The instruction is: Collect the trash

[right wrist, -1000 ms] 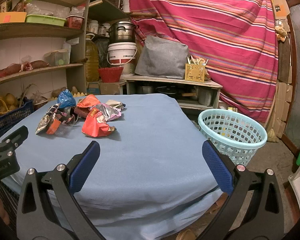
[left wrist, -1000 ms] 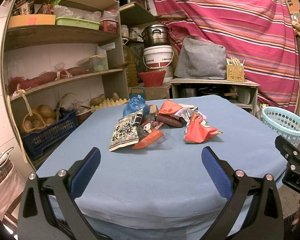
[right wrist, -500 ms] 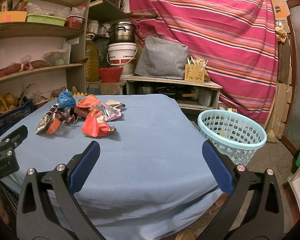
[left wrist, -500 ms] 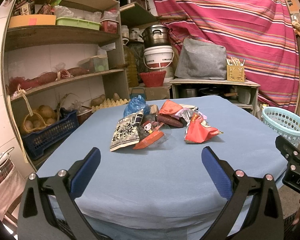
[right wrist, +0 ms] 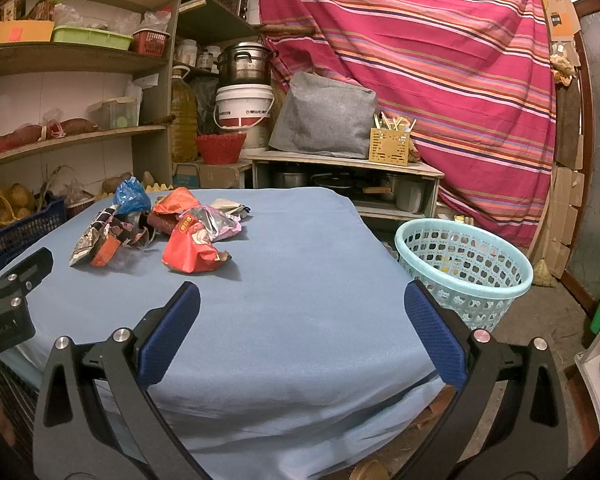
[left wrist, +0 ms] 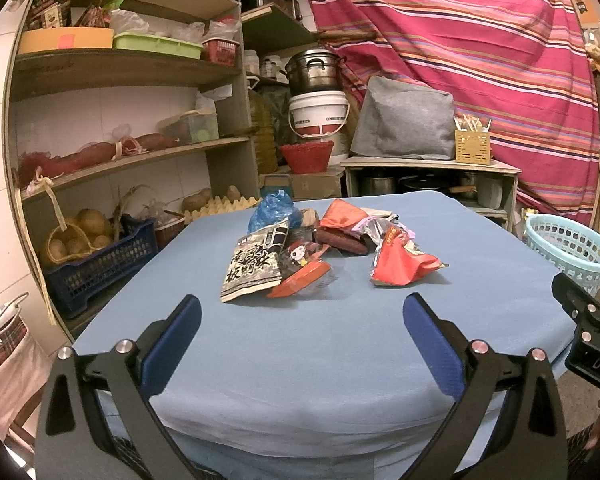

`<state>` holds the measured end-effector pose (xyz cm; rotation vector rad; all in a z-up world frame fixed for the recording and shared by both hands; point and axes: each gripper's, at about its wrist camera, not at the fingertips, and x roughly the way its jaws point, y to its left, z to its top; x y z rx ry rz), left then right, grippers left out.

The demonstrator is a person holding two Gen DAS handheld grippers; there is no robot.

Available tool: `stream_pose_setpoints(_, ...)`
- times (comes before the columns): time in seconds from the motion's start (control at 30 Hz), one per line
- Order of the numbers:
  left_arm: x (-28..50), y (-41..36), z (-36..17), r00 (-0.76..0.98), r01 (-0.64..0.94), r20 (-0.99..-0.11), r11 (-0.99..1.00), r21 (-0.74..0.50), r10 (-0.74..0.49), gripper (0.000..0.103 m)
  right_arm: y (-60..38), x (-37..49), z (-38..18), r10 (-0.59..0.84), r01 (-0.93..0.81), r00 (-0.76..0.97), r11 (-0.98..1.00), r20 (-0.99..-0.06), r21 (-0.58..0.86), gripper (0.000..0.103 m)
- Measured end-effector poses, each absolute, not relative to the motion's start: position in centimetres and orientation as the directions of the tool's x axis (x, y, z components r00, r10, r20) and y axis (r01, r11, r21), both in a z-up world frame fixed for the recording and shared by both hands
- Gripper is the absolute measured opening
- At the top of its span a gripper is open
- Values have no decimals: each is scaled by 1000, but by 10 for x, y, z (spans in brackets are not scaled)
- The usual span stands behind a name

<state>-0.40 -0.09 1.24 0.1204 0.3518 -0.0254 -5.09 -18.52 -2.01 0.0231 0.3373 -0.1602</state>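
Observation:
A heap of snack wrappers lies mid-table on the blue cloth [left wrist: 300, 352]: a black-and-white packet [left wrist: 254, 264], a crumpled red bag [left wrist: 400, 266], a blue plastic bag [left wrist: 274, 208] and several others. The same red bag [right wrist: 192, 252] shows in the right wrist view. A pale turquoise basket [right wrist: 464, 268] stands on the floor to the table's right. My left gripper [left wrist: 300, 320] hovers open over the near table edge, short of the heap. My right gripper [right wrist: 300, 312] is open too, empty, between the heap and the basket [left wrist: 568, 244].
Wooden shelves [left wrist: 120, 72] with boxes, potatoes and a dark blue crate [left wrist: 100, 264] line the left. A low bench [right wrist: 340, 168] with pots, a grey cover and a white bucket [right wrist: 242, 108] stands behind the table. A striped cloth [right wrist: 420, 60] hangs at the back.

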Motion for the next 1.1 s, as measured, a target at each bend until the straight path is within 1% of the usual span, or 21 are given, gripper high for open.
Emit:
stream_pose_setpoints(0.73, -4, -1, 13, 938, 43, -347, 993, 108, -3, 99, -187, -51, -20, -157, 164, 932, 986, -326, -5, 99)
stream_pose_setpoints(1.1, 1, 12, 10, 938, 26, -348, 995, 92, 8, 99, -189, -46, -16, -168, 174, 931, 985, -324, -11, 99)
